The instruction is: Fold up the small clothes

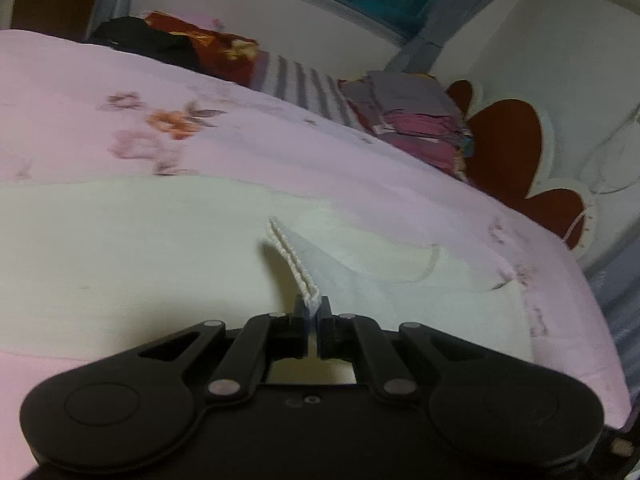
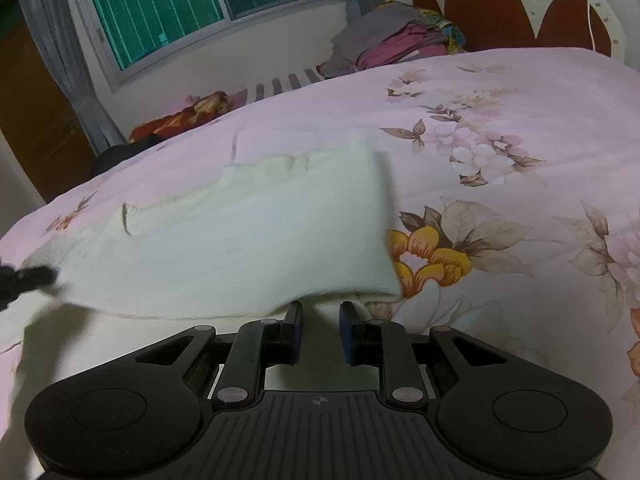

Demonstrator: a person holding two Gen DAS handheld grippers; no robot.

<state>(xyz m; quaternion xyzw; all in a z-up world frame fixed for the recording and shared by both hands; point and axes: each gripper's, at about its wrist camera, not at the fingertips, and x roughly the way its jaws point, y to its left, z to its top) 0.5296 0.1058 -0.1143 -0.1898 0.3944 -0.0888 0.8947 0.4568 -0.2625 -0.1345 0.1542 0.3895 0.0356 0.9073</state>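
Left gripper jaws pinched the white garment's hem; right gripper jaws gripped its edge on the bed.

Floral pink bed, cream garment, folded clothes

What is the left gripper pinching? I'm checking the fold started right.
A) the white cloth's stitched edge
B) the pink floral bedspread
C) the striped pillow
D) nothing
A: in the left wrist view the left gripper has its jaws closed on the ribbed hem of the white cloth, lifted off the bedspread.
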